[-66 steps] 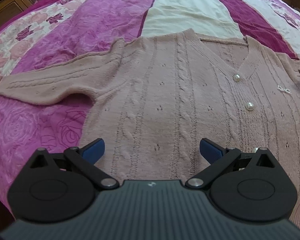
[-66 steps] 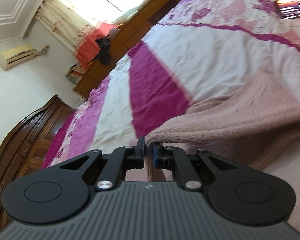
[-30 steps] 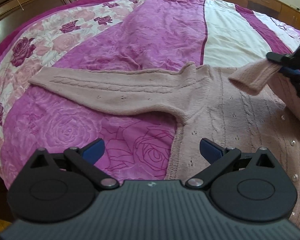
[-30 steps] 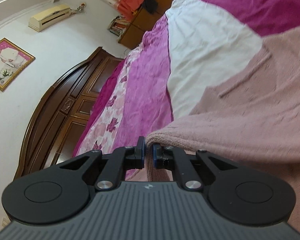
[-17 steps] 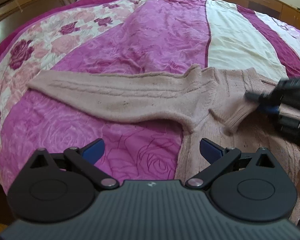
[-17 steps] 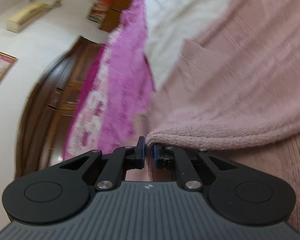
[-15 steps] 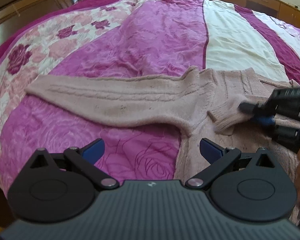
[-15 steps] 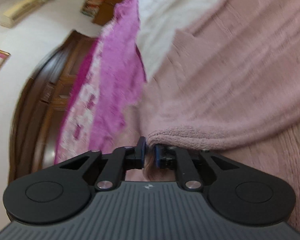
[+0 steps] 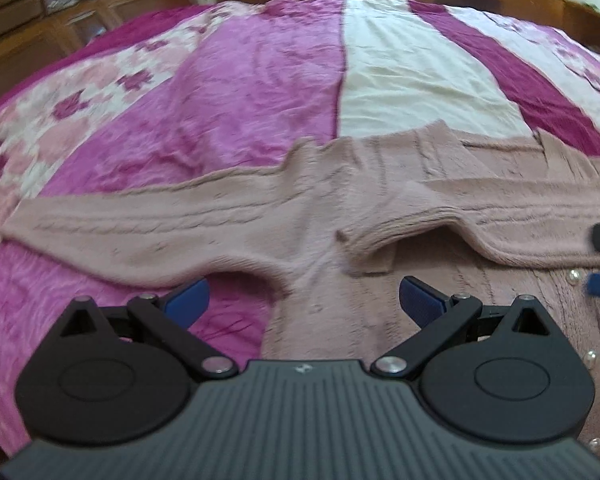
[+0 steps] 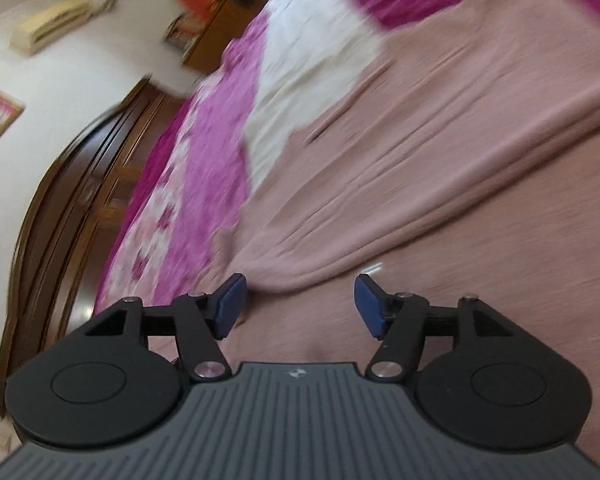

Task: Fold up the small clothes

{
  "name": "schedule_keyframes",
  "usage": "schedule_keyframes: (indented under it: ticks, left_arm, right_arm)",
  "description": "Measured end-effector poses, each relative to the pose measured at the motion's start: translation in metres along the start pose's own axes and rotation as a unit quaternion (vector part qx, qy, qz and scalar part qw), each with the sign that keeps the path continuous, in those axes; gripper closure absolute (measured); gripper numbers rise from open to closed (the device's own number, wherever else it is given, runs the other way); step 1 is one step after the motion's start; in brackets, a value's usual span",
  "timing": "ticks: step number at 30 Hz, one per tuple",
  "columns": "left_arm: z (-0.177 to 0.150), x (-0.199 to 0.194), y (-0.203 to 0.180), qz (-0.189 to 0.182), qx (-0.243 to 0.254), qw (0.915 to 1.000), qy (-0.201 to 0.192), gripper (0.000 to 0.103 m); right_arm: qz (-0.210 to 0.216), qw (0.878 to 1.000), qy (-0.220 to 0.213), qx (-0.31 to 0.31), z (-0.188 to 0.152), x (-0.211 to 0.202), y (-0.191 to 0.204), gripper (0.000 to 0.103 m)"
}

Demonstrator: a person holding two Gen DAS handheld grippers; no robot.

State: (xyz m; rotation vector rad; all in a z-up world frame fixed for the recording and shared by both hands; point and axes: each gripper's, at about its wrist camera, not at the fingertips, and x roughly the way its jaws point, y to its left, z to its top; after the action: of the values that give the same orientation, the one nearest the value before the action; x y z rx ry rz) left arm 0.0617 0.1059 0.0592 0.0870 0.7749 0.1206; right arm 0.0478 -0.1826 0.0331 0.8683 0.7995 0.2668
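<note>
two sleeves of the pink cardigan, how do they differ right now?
The left sleeve lies stretched straight out over the bedspread, away from the body. The right sleeve is folded across the cardigan's chest, its cuff near the other armpit, with a raised hump midway. Both are the same pink cable knit, and neither is gripped.

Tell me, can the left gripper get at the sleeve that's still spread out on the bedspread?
Probably yes: the left gripper is open, and the outstretched sleeve lies flat just ahead with nothing on it.

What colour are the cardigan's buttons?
Pearly white, on the dusty-pink cardigan; buttons show best in the left wrist view.
</note>
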Motion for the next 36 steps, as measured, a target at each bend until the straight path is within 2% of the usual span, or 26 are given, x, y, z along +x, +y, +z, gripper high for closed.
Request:
schedule_keyframes:
  ticks: [6,9,12,14,17,19,20,25,28,30,32,36]
  left_arm:
    - [0.007,0.024,-0.027,-0.015,0.043,0.9989,-0.014,0.000]
    - [0.010,0.043,-0.040,-0.001,0.064,0.9978,-0.017,0.000]
    - [0.014,0.052,-0.041,0.065,0.065,0.9949,-0.041,0.000]
    - [0.016,0.051,-0.036,0.112,0.068,0.9892,-0.065,0.000]
    - [0.018,0.044,-0.020,0.163,0.068,0.9801,-0.091,0.000]
    - [0.022,0.040,-0.007,0.184,0.063,0.9763,-0.095,0.000]
    - [0.022,0.037,-0.001,0.183,0.059,0.9767,-0.095,0.000]
    - [0.025,0.022,0.020,0.165,0.031,0.9819,-0.088,0.000]
    - [0.026,0.012,0.022,0.109,0.001,0.9902,-0.087,0.000]
    - [0.030,0.010,0.019,0.050,-0.010,0.9955,-0.080,0.000]
    - [0.037,0.014,0.015,0.004,-0.024,0.9972,-0.070,0.000]
    - [0.046,0.028,0.002,-0.048,-0.026,0.9965,-0.064,0.003]
  right_arm:
    - [-0.061,0.995,-0.081,0.022,0.025,-0.049,-0.050,0.035]
    - [-0.063,0.992,-0.107,0.035,0.035,-0.058,-0.069,0.035]
    - [-0.074,0.989,-0.126,0.033,0.041,-0.063,-0.076,0.035]
    - [-0.075,0.988,-0.128,0.030,0.045,-0.063,-0.079,0.035]
    - [-0.077,0.988,-0.129,0.019,0.046,-0.063,-0.078,0.035]
    - [-0.083,0.988,-0.132,0.008,0.043,-0.067,-0.077,0.035]
    - [-0.084,0.988,-0.130,0.008,0.043,-0.067,-0.077,0.035]
    - [-0.097,0.986,-0.133,0.001,0.039,-0.076,-0.072,0.035]
    - [-0.106,0.986,-0.131,-0.012,0.036,-0.083,-0.066,0.035]
    - [-0.109,0.985,-0.131,-0.029,0.035,-0.087,-0.058,0.035]
    - [-0.108,0.983,-0.137,-0.051,0.035,-0.091,-0.047,0.035]
    - [-0.103,0.979,-0.148,-0.093,0.037,-0.092,-0.028,0.035]
